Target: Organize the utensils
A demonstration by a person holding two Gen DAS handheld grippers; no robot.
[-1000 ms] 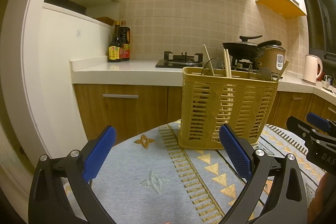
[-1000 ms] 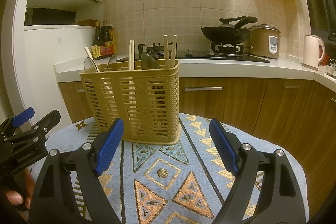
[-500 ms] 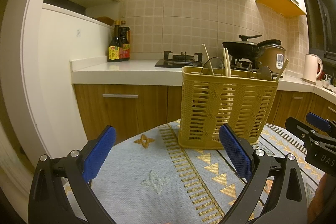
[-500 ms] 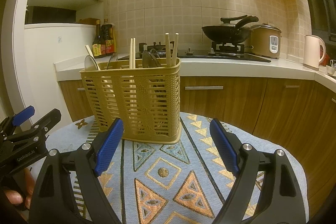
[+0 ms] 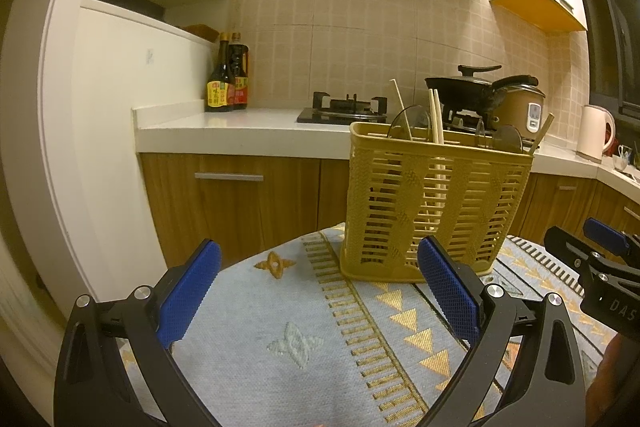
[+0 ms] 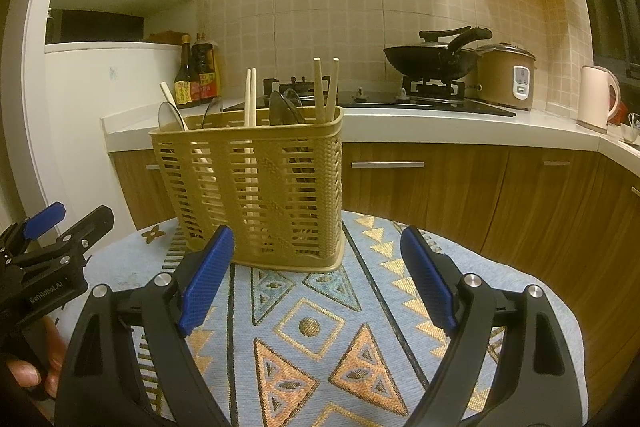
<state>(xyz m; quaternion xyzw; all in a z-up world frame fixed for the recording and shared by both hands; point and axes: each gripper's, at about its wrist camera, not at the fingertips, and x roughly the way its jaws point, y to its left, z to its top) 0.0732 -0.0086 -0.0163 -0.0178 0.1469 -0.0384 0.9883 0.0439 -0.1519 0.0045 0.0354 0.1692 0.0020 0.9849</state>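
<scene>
Item: utensil basket (image 6: 256,187), tan slotted plastic, upright on a patterned cloth (image 6: 312,331) over a small table; all places below are given from this basket. Contents: two chopstick pairs (image 6: 326,89) standing on end, one pair near the basket's middle and one toward an end; a single pale stick (image 5: 400,103) and another stick (image 5: 542,133) leaning out at opposite ends; several round dark-rimmed pieces (image 6: 282,107), spoons or ladles by their look, though which is too dim to tell. Inner dividers show through the slots, but which piece sits in which compartment cannot be told. Left gripper (image 5: 320,291): in front of the basket and apart from it, jaws wide, nothing between the blue pads (image 5: 188,291). Right gripper (image 6: 316,279): likewise in front, jaws wide and empty, its left pad overlapping the basket's base in view, contact uncertain. No loose utensil shows on the cloth; the sorting appears either done or yet to be reworked. Hazards, as judged: the basket is tall, light-looking and top-heavy with long sticks, so a push from either gripper could tip it; the cloth may slide or bunch under a shove; the leaning sticks could snag a pad and lever out. Behind the basket: counter (image 6: 440,123) with wok (image 6: 432,57), rice cooker (image 6: 506,75), kettle (image 6: 598,97), sauce bottles (image 6: 196,73).
</scene>
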